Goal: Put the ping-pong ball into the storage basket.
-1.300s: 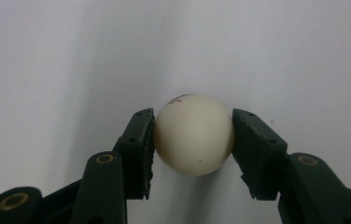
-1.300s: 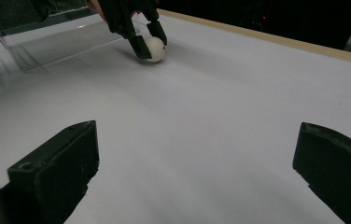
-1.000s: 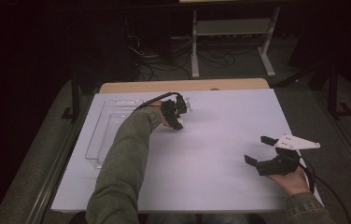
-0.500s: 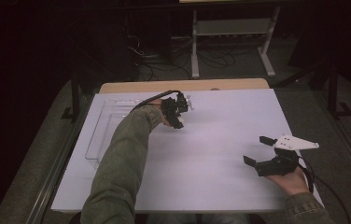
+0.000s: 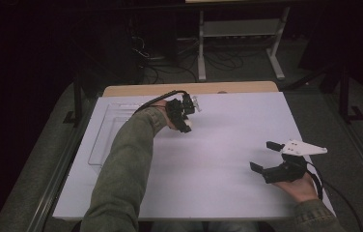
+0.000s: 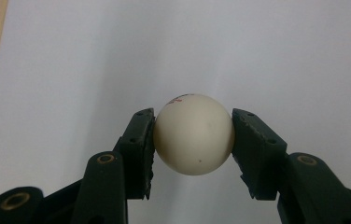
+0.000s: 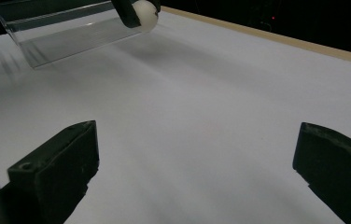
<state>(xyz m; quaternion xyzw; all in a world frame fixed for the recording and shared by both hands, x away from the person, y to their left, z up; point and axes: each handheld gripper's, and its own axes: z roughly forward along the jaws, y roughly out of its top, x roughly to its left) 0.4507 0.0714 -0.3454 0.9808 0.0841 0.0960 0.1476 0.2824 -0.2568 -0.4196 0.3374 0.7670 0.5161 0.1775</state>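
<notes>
On the table (image 5: 228, 159), a white sheet covers nearly the whole working surface, leaving one strip of bare wood along the far edge. This plain cover gives a flat, uniform background against which small parts stand out.

A clear tray (image 5: 103, 140) lies at the left side of the sheet, its long walls running front to back. It sits just beside the person's left forearm, and its position suggests that it serves as the receiving container for the work in hand. In the right gripper view the tray (image 7: 57, 29) stands at the far end, with the ball (image 7: 145, 16) directly in front of its near wall.

The left gripper (image 5: 185, 121) is held out over the far left part of the sheet, just right of the tray. Its jaws are closed onto the ball (image 6: 193, 134), one pad pressing each side at the widest point. This central grip keeps a round, smooth object from slipping out forward or back. The ball is clear of the sheet and carried in the air.

The right gripper (image 5: 266, 155) rests low near the front right corner of the sheet, well apart from the tray and the ball. Its jaws stand wide apart with nothing between them. This parked posture keeps it out of the left arm's path.
</notes>
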